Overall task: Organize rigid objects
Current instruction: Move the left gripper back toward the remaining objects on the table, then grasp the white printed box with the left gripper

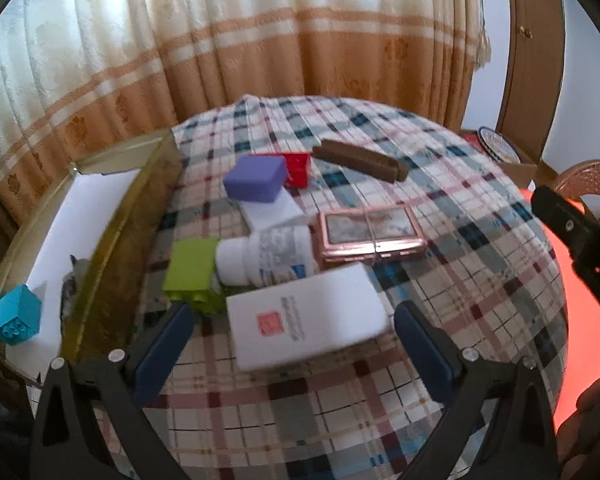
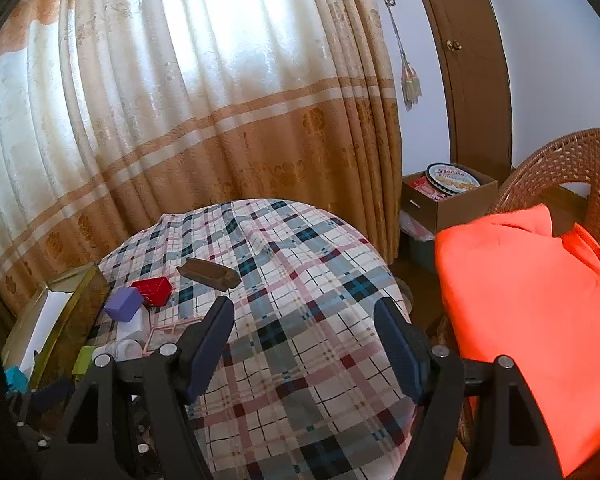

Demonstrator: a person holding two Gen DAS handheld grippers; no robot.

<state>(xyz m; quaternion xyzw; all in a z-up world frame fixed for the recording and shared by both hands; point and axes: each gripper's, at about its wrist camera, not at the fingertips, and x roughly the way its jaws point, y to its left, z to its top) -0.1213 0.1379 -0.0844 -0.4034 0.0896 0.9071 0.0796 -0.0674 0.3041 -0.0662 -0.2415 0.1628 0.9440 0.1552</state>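
Overall, a round table under a plaid cloth [image 1: 440,208] carries the objects, with a gold-rimmed rectangular box with a white floor [image 1: 112,208] at its left edge. Inside that box, at the near end, sits a turquoise plastic building block [image 1: 16,316].

Left gripper [image 1: 296,344]: held low over the near side of the table, pointing forward and slightly down, jaws spread wide and grasping nothing. Between its dark blue fingers [image 1: 164,356] lies a flat white rectangular box with a red mark [image 1: 306,316], untouched on either side.

Right gripper [image 2: 304,346]: held higher, level over bare cloth to the right of the clutter, jaws likewise released.

Remaining items, by size: a rose-gold metal case [image 1: 370,232]; a white pill bottle lying on its side [image 1: 266,256]; a brown ridged bar [image 1: 360,160]; a lime-green block [image 1: 192,274] just beside the bottle cap; a purple rounded box [image 1: 254,178] resting on a white block [image 1: 272,212]; a red box [image 1: 298,170].
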